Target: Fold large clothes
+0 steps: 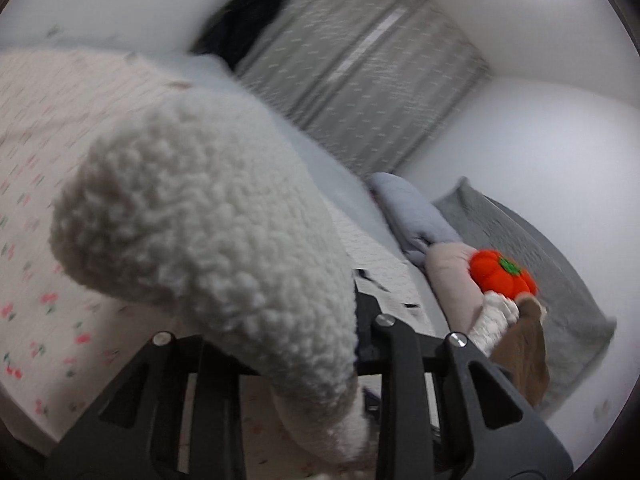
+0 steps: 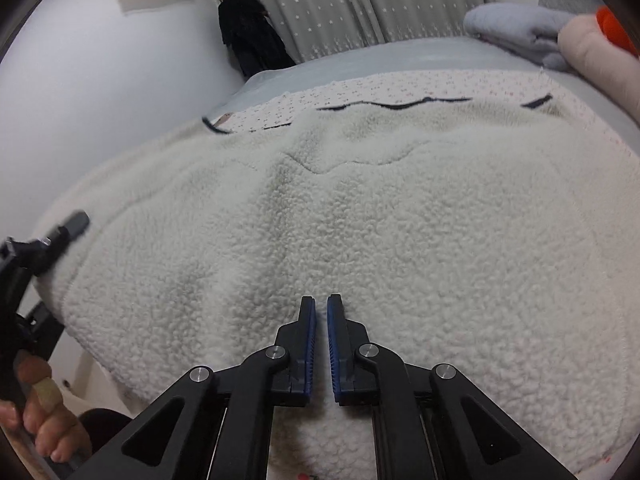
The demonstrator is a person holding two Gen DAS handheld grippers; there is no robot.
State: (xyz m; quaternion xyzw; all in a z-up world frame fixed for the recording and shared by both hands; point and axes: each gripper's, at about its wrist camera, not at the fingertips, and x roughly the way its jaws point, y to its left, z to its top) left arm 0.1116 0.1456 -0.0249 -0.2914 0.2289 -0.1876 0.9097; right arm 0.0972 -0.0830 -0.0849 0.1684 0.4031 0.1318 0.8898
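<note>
My left gripper [image 1: 320, 344] has its jaws clamped on a fleece [image 1: 200, 216] fold lifted toward 10 o'clock. My right gripper [image 2: 321, 340], jaws nearly shut and empty, hovers over the fleece spread on the bed [image 2: 400, 54]. I judge a fold is under way; next, lay it flat.

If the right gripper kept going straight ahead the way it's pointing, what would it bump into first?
Most likely the white fleece garment. The right gripper points right at it, with nothing in between. Its jaws are nearly closed and empty. How near the fleece is cannot be told.
</note>
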